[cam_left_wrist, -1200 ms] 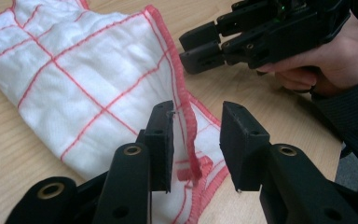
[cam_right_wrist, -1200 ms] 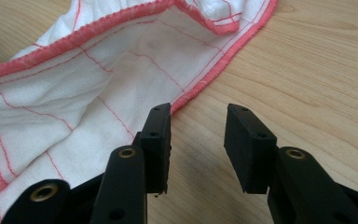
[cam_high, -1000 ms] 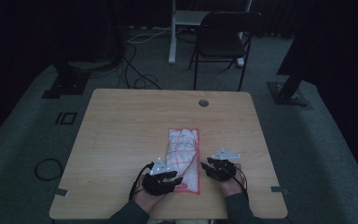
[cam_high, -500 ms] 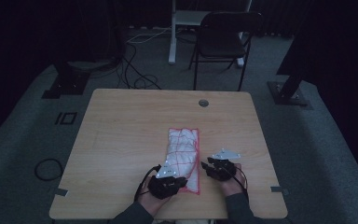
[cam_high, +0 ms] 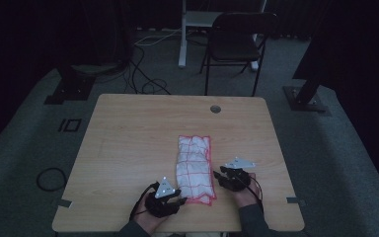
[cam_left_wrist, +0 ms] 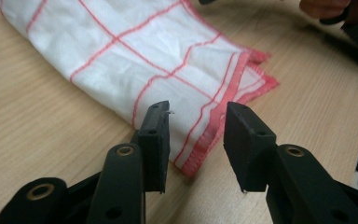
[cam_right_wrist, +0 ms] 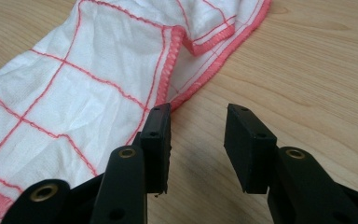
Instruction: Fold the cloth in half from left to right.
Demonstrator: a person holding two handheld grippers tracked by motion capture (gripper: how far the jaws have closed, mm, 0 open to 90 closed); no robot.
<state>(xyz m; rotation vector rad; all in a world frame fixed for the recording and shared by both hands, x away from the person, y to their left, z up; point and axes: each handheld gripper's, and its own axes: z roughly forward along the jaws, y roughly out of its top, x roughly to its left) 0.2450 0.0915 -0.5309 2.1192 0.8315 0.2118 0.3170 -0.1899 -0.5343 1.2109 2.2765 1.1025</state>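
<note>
The white cloth [cam_high: 194,168] with its red grid lines lies folded into a long strip on the near middle of the wooden counter [cam_high: 128,138], and the work in hand looks like taking its near end to fold it again. The left tongs [cam_left_wrist: 196,135] have just been opening and stand parted with the cloth's red-stitched corner between the jaws, the pads not pressing on it. The right tongs [cam_right_wrist: 198,140] stand equally parted over bare wood, the left jaw just beside the cloth's hem, holding nothing. To do the step well, each pair should probably slide low along the counter and catch every layer at the hem, since the thin, soft, crumpled weave may separate. The overlocked edge looks thicker and should give firmer purchase.
</note>
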